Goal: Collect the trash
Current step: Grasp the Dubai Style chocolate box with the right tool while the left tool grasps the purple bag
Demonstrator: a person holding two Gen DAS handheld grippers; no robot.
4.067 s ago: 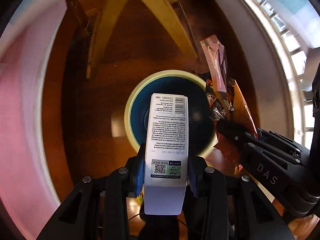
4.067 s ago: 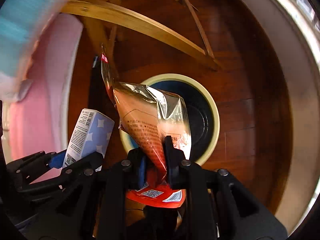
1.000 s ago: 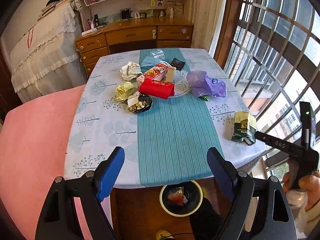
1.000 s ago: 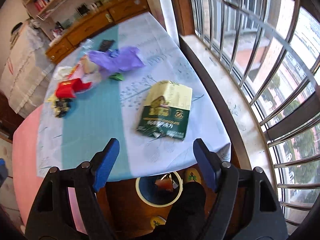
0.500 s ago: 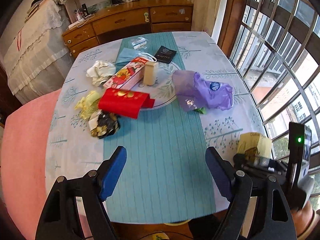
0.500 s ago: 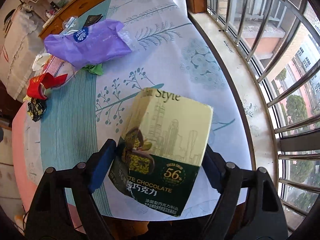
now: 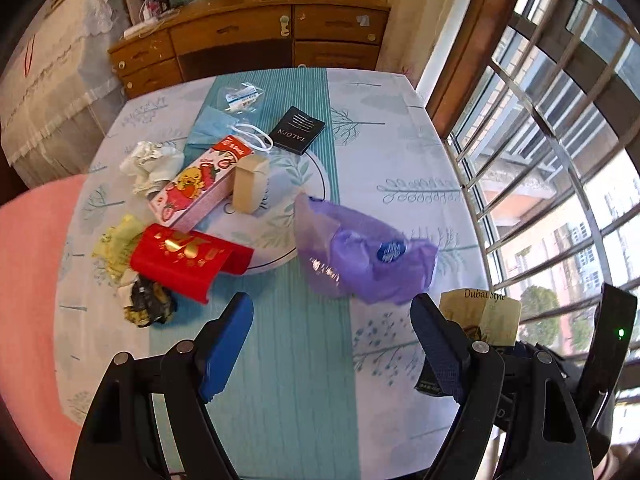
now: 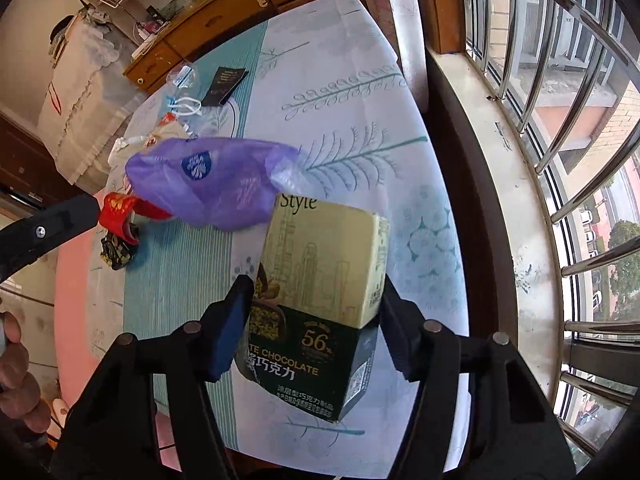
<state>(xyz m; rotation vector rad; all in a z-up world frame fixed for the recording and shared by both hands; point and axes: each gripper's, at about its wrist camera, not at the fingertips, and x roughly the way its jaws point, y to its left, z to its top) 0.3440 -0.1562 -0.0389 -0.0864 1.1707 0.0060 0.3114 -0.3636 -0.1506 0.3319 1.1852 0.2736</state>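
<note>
Left gripper [image 7: 332, 344]: fingers spread wide and empty, hanging over the near teal stripe of the tabletop [image 7: 400, 152].
Left cluster: crumpled dark foil wrapper [image 7: 146, 306], yellow crumpled wrapper [image 7: 116, 240], red envelope [image 7: 184, 260] and white crumpled paper [image 7: 152, 164] lie close together, not yet collected.
Centre: strawberry carton [image 7: 196, 184] and small beige box [image 7: 250, 184] rest on a plate [image 7: 288, 184]; a blue face mask [image 7: 212, 128], a clear packet [image 7: 242, 96] and a black card [image 7: 298, 130] lie farther off.
Purple bag [image 7: 360, 256]: just right of the plate, near the chocolate box.
Right gripper [image 8: 314, 320]: fingers closing around the chocolate box [image 8: 320, 292], which sits between them at the near right corner of the tabletop; whether the pads press it yet, I cannot tell.
Progress: judging by the layout, most trash remains on the tabletop; the chocolate box looks like the piece in hand now.
Left wrist view only: the whole spread of litter and the plate.
Right wrist view only: the chocolate box's printed face, its place between the fingers, and a hand [image 8: 16, 376] at the left edge.
</note>
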